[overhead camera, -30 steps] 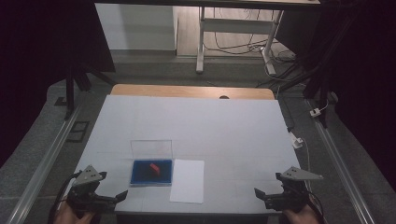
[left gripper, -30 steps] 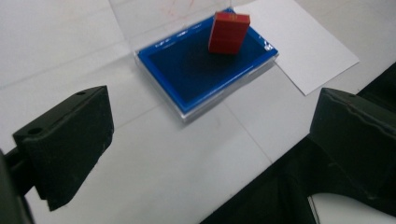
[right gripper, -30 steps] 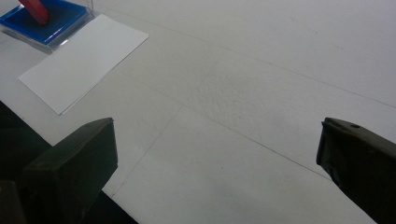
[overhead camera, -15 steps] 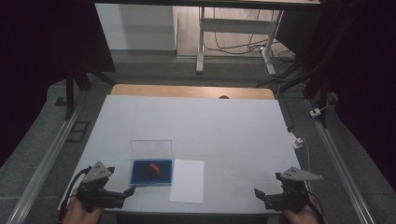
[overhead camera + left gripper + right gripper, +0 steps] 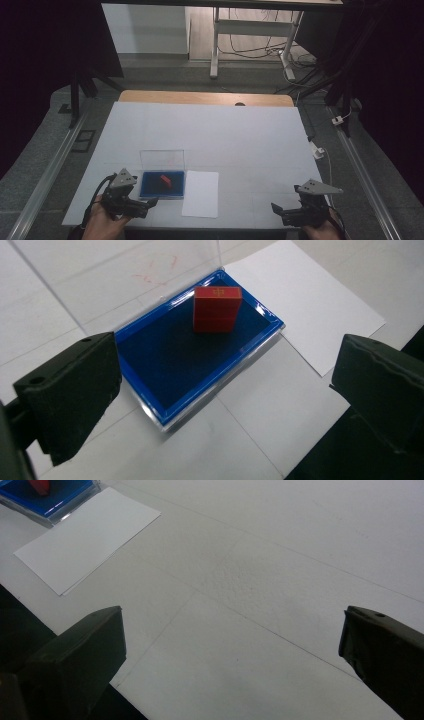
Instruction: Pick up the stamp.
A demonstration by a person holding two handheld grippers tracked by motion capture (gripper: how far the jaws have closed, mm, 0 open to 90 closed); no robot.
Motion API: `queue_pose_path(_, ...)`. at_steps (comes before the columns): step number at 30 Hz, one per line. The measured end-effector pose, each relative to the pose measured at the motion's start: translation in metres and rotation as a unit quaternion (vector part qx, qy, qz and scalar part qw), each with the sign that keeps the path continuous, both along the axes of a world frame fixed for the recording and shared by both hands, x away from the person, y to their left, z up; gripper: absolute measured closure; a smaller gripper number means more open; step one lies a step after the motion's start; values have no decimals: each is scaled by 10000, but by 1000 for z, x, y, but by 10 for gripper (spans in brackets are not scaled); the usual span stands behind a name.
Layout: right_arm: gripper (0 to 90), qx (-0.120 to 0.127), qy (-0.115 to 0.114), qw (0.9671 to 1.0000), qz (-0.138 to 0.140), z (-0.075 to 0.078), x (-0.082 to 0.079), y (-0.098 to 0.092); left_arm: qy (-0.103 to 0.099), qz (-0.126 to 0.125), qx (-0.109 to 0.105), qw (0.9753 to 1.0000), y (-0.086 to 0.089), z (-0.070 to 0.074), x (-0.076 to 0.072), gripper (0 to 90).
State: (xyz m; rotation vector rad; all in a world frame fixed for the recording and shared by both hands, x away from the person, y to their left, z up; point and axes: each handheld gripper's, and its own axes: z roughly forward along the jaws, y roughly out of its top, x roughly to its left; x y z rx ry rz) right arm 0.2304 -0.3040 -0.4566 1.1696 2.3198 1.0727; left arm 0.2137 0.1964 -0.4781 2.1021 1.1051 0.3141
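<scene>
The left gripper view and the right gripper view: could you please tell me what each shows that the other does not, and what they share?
The left gripper view alone gives the whole blue case, its clear lid raised, a red block upright inside, between the open left gripper jaws. The right gripper view alone gives the open right gripper over bare white table. Both show the white paper sheet beside the case.
</scene>
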Motion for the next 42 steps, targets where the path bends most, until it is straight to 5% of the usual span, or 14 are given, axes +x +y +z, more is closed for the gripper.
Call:
queue_pose_path(17,0,-52,67,10000,41,-1,1,1,-9,-117,397,9991,-21,-9,23,2)
queue_pose_path(29,0,-91,107,9999,72,-1,2,2,223,-17,783,9967,-39,-22,48,24)
queue_pose_path(42,0,-79,139,9998,112,-1,2,2,209,-84,823,9963,-43,-20,55,358)
